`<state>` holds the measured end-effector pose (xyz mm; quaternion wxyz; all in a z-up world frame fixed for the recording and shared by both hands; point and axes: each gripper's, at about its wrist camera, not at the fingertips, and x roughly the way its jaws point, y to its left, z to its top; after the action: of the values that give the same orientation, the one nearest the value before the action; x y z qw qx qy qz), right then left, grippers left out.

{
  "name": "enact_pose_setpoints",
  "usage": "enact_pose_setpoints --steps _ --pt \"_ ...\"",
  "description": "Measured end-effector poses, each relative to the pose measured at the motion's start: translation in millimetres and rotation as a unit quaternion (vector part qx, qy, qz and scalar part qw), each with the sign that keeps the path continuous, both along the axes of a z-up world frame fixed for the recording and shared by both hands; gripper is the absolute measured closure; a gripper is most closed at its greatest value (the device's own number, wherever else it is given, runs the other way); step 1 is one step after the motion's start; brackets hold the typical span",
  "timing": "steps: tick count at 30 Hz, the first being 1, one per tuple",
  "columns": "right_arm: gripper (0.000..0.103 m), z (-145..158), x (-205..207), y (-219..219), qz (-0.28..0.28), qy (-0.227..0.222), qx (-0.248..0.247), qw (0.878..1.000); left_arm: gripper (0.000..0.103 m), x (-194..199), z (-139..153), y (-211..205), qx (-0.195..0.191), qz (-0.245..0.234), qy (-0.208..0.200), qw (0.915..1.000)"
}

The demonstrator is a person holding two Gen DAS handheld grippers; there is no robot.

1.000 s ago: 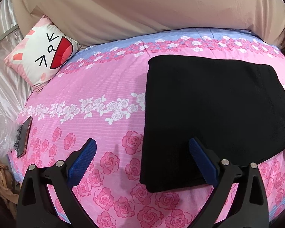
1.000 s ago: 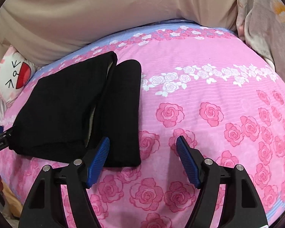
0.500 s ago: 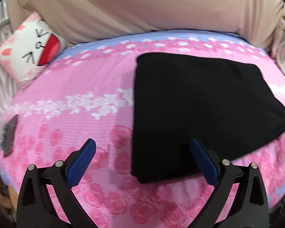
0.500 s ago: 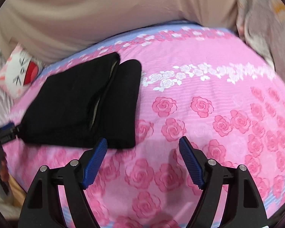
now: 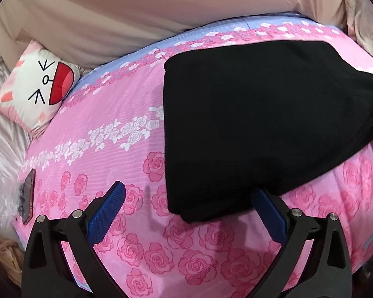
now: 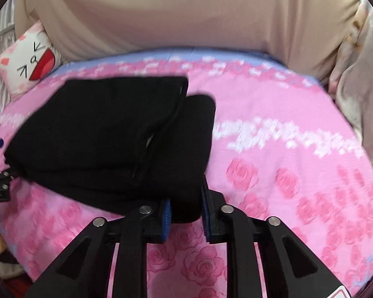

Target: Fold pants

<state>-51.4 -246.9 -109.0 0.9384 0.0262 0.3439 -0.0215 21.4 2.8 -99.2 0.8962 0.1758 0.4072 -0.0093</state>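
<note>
One bed (image 5: 116, 129) with a pink rose cover carries one pair of folded black pants (image 5: 261, 114), one cartoon cushion (image 5: 34, 87) and one phone (image 5: 28, 193), the last seen only by the left camera. The right hand-held gripper (image 6: 185, 211) is closing on the pants' near corner, apparently pinching it. The left hand-held gripper (image 5: 186, 211) gapes wide, holding nothing, with the near edge of the pants between its fingers.
</note>
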Motion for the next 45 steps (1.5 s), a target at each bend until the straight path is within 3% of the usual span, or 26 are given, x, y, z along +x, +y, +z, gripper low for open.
enact_pose_setpoints --steps 4,6,7,11,15,20,22,28,31,33,34,37,42,45 --pt "0.086 -32 4 -32 -0.024 0.050 0.078 0.995 0.005 4 -4 2 -0.004 -0.001 0.008 1.0000" --pt "0.084 -34 2 -34 -0.023 0.042 0.090 0.995 0.005 6 -8 2 -0.005 0.000 0.014 0.9999" --pt "0.078 -30 1 -34 -0.021 0.043 0.097 0.994 0.005 6 -7 3 -0.007 0.001 0.015 0.9999" --pt "0.069 -20 -5 -43 -0.007 0.049 0.131 0.990 0.005 7 -7 6 -0.019 0.001 0.023 0.9996" --pt "0.043 -13 -15 -61 -0.009 0.029 0.190 0.981 0.005 8 -9 9 -0.029 0.003 0.028 0.9992" --pt "0.042 -5 -19 -63 -0.014 0.023 0.215 0.976 0.005 7 -9 6 -0.024 0.005 0.026 0.9994" --pt "0.035 -7 -17 -61 -0.014 0.027 0.226 0.974 0.005 7 -9 6 -0.022 0.005 0.026 0.9994" --pt "0.031 -8 -6 -54 0.001 0.037 0.262 0.964 0.005 5 -8 5 -0.023 0.005 0.028 0.9993" --pt "0.025 -5 -1 -50 0.014 0.039 0.276 0.960 0.005 -2 -3 7 -0.051 -0.022 0.034 0.9979" --pt "0.023 -3 2 -49 0.020 0.042 0.286 0.957 0.005 -9 5 11 -0.100 -0.055 0.047 0.9924" --pt "0.020 -3 4 -49 0.021 0.044 0.288 0.957 0.005 -12 12 16 -0.147 -0.071 0.057 0.9849" --pt "0.018 -3 12 -50 0.023 0.046 0.289 0.956 0.005 -8 22 29 -0.233 -0.081 0.078 0.9660" --pt "0.017 -19 30 -55 0.030 0.074 0.348 0.934 0.005 22 11 48 -0.293 -0.018 0.107 0.9499" --pt "0.015 -23 34 -55 0.025 0.078 0.362 0.929 0.005 38 -1 52 -0.343 0.001 0.140 0.9288"
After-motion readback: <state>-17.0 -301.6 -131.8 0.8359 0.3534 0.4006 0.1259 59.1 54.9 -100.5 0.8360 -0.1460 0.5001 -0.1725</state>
